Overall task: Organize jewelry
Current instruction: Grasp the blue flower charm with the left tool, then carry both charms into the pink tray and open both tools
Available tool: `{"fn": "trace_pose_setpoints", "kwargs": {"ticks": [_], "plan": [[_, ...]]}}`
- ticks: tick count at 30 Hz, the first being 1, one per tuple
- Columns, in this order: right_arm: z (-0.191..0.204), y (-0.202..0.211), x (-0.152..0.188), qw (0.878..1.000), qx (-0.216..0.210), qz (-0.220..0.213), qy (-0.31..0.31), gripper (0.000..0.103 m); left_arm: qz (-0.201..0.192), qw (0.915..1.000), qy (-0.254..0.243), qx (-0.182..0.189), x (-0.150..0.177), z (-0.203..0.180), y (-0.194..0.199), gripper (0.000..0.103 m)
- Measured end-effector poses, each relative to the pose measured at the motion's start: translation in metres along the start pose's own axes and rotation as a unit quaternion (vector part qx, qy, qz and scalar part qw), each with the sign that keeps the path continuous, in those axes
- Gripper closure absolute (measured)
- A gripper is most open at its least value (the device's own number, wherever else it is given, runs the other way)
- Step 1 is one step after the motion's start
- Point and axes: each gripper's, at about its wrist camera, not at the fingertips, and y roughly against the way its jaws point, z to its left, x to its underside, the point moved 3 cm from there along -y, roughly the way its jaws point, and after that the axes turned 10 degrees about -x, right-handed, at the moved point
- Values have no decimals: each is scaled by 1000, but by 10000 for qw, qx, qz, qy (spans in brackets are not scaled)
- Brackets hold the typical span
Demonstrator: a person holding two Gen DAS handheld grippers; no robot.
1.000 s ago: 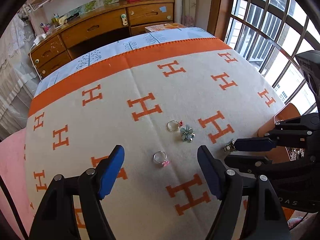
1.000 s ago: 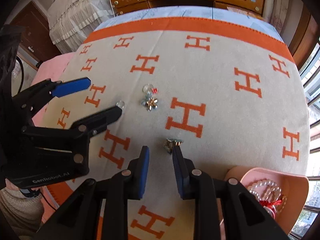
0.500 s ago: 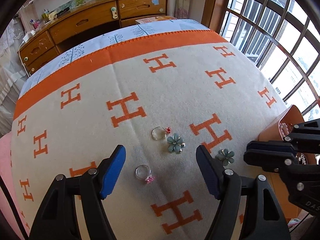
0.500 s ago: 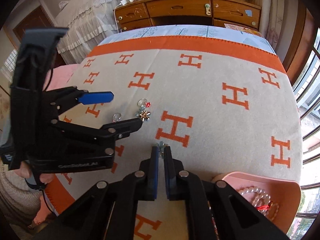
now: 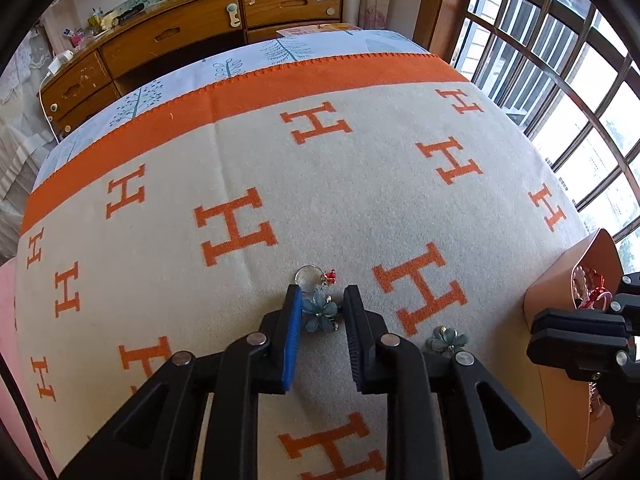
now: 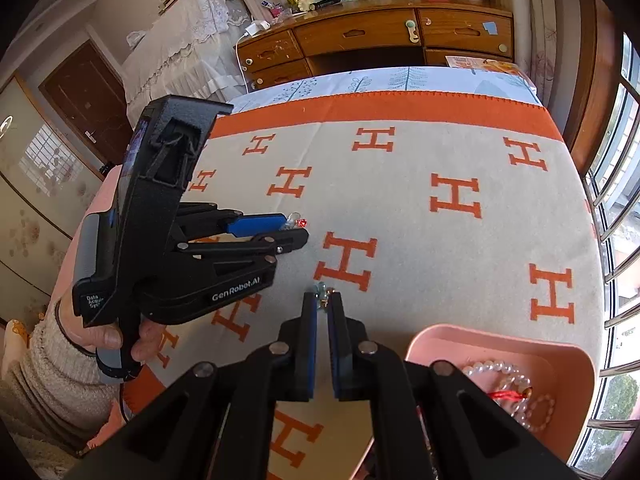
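My left gripper (image 5: 322,295) is down on the H-patterned blanket (image 5: 360,184). Its jaws are closing on a teal flower piece (image 5: 319,315), and the petals sit against the pads. A ring with a red stone (image 5: 309,276) lies just beyond its tips, seen again as the ring (image 6: 297,222) beside the left gripper (image 6: 296,229). My right gripper (image 6: 323,297) is shut, pinching the gold end of a second teal flower piece (image 6: 321,289). That second flower (image 5: 448,340) shows just left of the right gripper (image 5: 534,332). A pink tray (image 6: 500,334) holds bead bracelets (image 6: 500,376).
The tray (image 5: 568,280) sits at the blanket's right edge beside barred windows (image 5: 560,80). A wooden dresser (image 5: 180,36) stands behind the bed. A person's hand (image 6: 108,336) in a knit sleeve holds the left gripper.
The left gripper moved forward past a pink-stone ring, now hidden beneath it, to the teal flower and narrowed its jaws around it. The right gripper shut on the second flower piece.
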Motion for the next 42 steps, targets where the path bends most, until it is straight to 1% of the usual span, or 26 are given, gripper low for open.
{"fn": "trace_pose_setpoints", "kwargs": {"ticks": [3,4,5,7,11,14,19,21,23,30,34,35,36,37,38,39,42], "plan": [[-3,-6,1,9998,8,142,-104,96,-56,9998,191,-28,4,8,8,84],[-3,-7,2,9997,9,189,-132,90,-101,9996,268,-13,5,11,14,84],[-4,-10,2,9996,14,229,-149,81,-156,9993,340,-3,7,16,21,84],[-4,-13,2,9995,26,277,-156,72,-295,9984,479,-28,12,25,37,84],[0,-24,-1,9992,46,370,-128,72,-530,9955,770,-140,24,49,68,84],[4,-36,-2,9987,119,491,-90,72,-612,9931,989,-144,34,67,82,84],[10,-51,-5,9944,878,538,220,69,-652,9904,1216,-75,47,87,93,84],[11,-54,-5,9920,1068,595,307,69,-668,9899,1252,-32,51,90,94,84],[11,-56,-5,9907,1150,627,368,69,-688,9895,1274,5,55,91,95,84],[26,-58,-5,9883,1183,716,649,69,-711,9899,1215,170,62,84,94,84],[27,-71,-5,9831,1416,927,701,69,-694,9902,1184,251,65,80,93,84],[26,-73,-4,9823,1444,971,687,73,-700,9902,1175,276,65,79,93,84],[25,-74,-4,9827,1427,963,684,73,-710,9902,1162,295,65,78,94,84],[26,-73,-4,9828,1431,922,713,77,-713,9902,1158,309,66,78,94,84],[26,-73,-3,9828,1426,913,738,85,-713,9902,1158,327,66,77,94,84],[27,-72,-4,9836,1390,866,751,86,-719,9901,1154,352,66,76,95,84],[28,-66,-4,9865,1288,754,676,86,-733,9902,1119,398,67,71,99,84]]}}
